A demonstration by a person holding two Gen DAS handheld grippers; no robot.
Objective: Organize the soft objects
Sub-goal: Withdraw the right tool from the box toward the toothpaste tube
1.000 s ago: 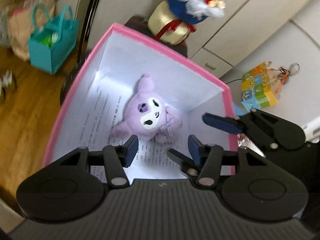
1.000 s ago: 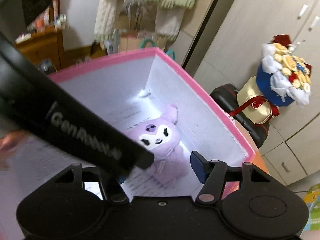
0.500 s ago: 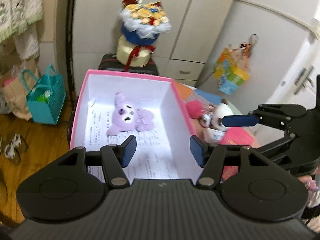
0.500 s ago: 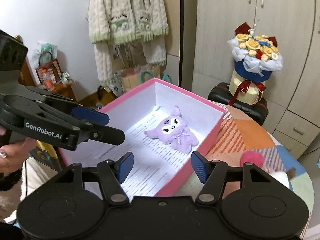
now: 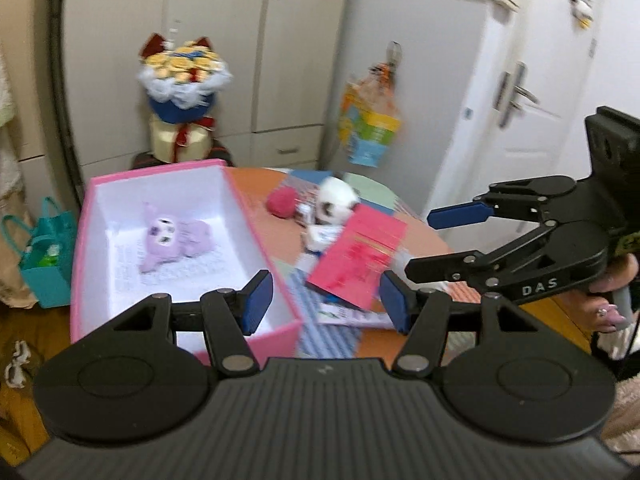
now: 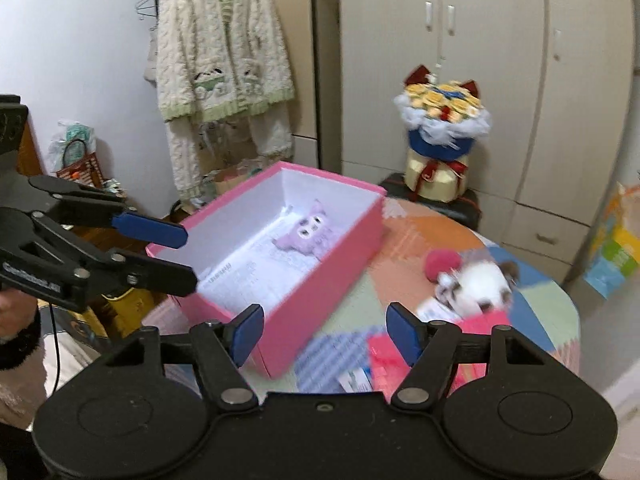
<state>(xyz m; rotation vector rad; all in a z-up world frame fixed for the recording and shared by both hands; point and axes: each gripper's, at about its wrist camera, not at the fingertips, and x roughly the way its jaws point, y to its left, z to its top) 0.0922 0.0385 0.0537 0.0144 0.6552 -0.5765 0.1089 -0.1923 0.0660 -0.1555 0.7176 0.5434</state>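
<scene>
1. The left gripper and right gripper have their jaws open, holding nothing; the right jaws have just been opening.
2. The fluffy white-and-brown toy is blurry on the table.
3. The soft purple bunny toy lies in the pink cardboard box, farther away than before.

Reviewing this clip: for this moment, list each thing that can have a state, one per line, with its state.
pink box: open, no lid on it, on the table.
purple plush: lying inside the pink box.
white plush: on the table, outside the box.
red ball: on the table beside the white plush.
left gripper: open, nothing between its fingers.
right gripper: jaws just opened further, empty.
cabinet doors: shut.
</scene>
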